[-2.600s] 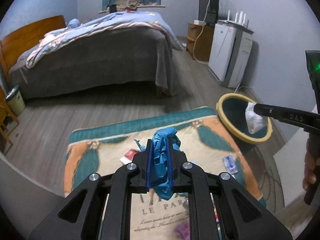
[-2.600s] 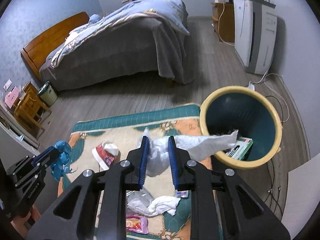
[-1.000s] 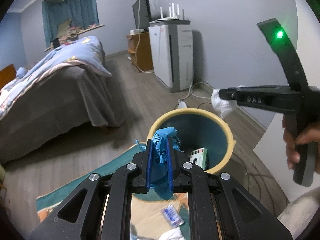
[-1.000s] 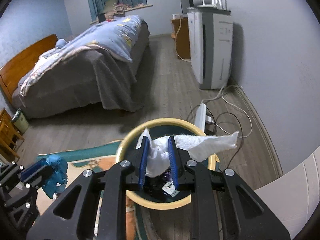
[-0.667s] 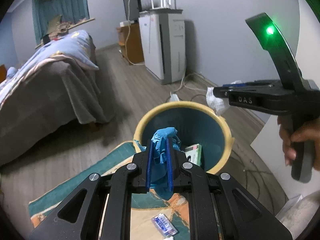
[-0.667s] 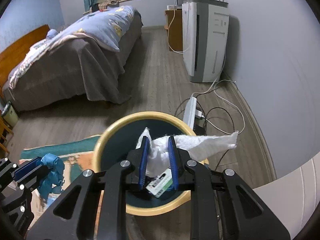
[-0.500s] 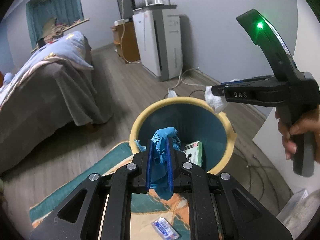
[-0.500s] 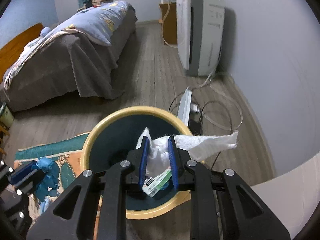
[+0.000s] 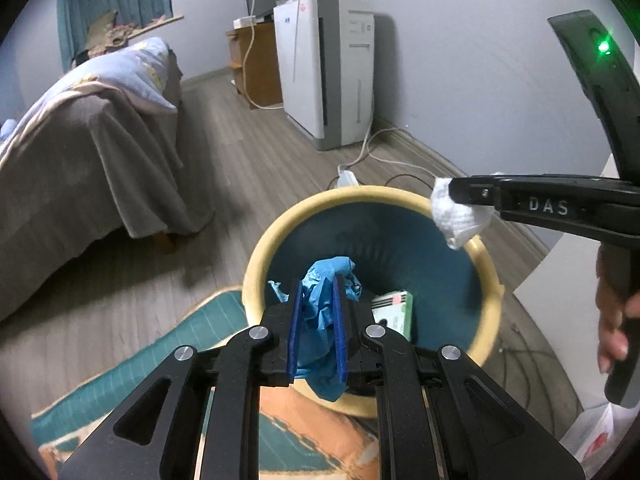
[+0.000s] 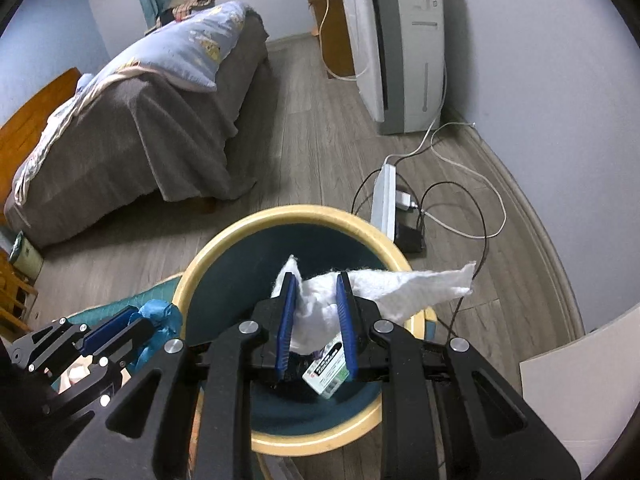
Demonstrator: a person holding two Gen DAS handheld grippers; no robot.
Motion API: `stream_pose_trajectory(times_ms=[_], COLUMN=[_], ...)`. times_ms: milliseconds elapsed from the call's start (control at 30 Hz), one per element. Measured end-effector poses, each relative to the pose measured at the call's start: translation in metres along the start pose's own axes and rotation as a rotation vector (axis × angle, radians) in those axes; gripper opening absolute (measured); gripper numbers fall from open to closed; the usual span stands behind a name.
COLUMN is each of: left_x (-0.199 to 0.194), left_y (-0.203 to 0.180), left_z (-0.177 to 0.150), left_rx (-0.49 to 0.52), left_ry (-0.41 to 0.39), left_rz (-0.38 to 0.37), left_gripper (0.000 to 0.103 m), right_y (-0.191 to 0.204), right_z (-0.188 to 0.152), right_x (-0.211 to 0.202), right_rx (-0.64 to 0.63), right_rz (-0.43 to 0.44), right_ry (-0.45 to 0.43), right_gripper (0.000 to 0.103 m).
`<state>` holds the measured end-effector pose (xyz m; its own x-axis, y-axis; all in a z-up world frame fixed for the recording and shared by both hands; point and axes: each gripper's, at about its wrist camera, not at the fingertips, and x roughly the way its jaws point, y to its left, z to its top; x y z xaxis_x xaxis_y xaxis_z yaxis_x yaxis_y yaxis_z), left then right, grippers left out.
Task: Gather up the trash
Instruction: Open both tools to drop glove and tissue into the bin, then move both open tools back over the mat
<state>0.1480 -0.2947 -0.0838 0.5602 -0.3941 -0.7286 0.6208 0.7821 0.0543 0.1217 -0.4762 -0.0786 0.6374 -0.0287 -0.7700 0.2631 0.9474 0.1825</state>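
Holding both loads over the trash bin [image 9: 256,264] now. My left gripper [image 9: 316,316] has its jaws clamped on a crumpled blue glove [image 9: 326,276], poised above the bin's near rim, part of it dangling below the jaws. My right gripper [image 10: 316,320] has jaws clamped on a white tissue [image 10: 400,284], held above the bin opening, with a long loose tail sticking out to the right past the rim. Bin sits on the wood floor at the edge of the rug [image 9: 160,364]; a green-and-white box [image 9: 394,308] already lies inside.

Both items look light, soft and limp, so I judge they will drop slowly and could cling to the blue pads or drift. The tissue tail hangs beyond the rim, so I'd centre it before letting go. The glove looks thin and stretchy; a bunched middle pinch suits it. Power strip [image 10: 384,196] and cables lie just behind the bin; I'd avoid snagging them.
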Motion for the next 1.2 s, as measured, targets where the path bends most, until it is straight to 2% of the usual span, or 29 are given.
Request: stream_pose_trajectory(times_ms=[167,233,267,300,367,433,500,600,700,733,767,900,933,1067,1200], left_x=[0.003,0.003,0.003,0.002,0.001,0.001,-0.001,-0.006,-0.009,-0.010,-0.012,-0.021,-0.025,-0.046,-0.078], left_y=[0.000,0.001,0.001,0.001,0.001,0.001,0.002,0.005,0.009,0.011,0.013,0.020,0.023,0.039,0.063], left_z=[0.000,0.000,-0.001,-0.001,-0.004,-0.005,-0.007,-0.010,-0.013,-0.014,-0.015,-0.017,-0.018,-0.020,-0.024], left_rx=[0.015,0.011,0.012,0.015,0.015,0.015,0.010,0.007,0.000,-0.006,-0.011,-0.039,-0.048,-0.087,-0.113], left_ry=[-0.018,-0.022,-0.027,-0.031,-0.031,-0.027,-0.031,-0.047,-0.047,-0.047,-0.048,-0.054,-0.057,-0.068,-0.091], left_rz=[-0.004,-0.008,-0.006,0.001,0.003,0.010,0.017,0.035,0.047,0.053,0.056,0.079,0.084,0.101,0.153], left_gripper=[0.022,0.034,0.037,0.042,0.045,0.052,0.063,0.080,0.090,0.092,0.093,0.096,0.096,0.097,0.097], right_y=[-0.004,-0.004,-0.004,-0.004,-0.002,-0.002,-0.001,-0.002,-0.003,-0.003,-0.002,0.000,-0.001,0.000,0.010], right_z=[0.000,0.000,0.000,0.000,0.001,0.001,0.001,0.002,0.003,0.003,0.004,0.007,0.008,0.011,0.014], right_x=[0.003,0.002,0.002,0.002,0.003,0.003,0.003,0.002,0.000,-0.001,-0.002,-0.012,-0.014,-0.024,-0.031], right_rx=[0.028,0.032,0.031,0.030,0.026,0.024,0.024,0.029,0.052,0.054,0.054,0.057,0.062,0.090,0.091], right_rz=[0.013,0.021,0.024,0.026,0.026,0.026,0.025,0.016,0.017,0.018,0.017,-0.003,-0.005,-0.010,-0.004], right_ry=[0.001,-0.006,-0.008,-0.007,-0.007,-0.005,-0.008,-0.012,-0.015,-0.016,-0.018,-0.051,-0.058,-0.071,-0.072], right_gripper=[0.022,0.022,0.023,0.027,0.029,0.031,0.044,0.049,0.061,0.062,0.066,0.094,0.097,0.097,0.097])
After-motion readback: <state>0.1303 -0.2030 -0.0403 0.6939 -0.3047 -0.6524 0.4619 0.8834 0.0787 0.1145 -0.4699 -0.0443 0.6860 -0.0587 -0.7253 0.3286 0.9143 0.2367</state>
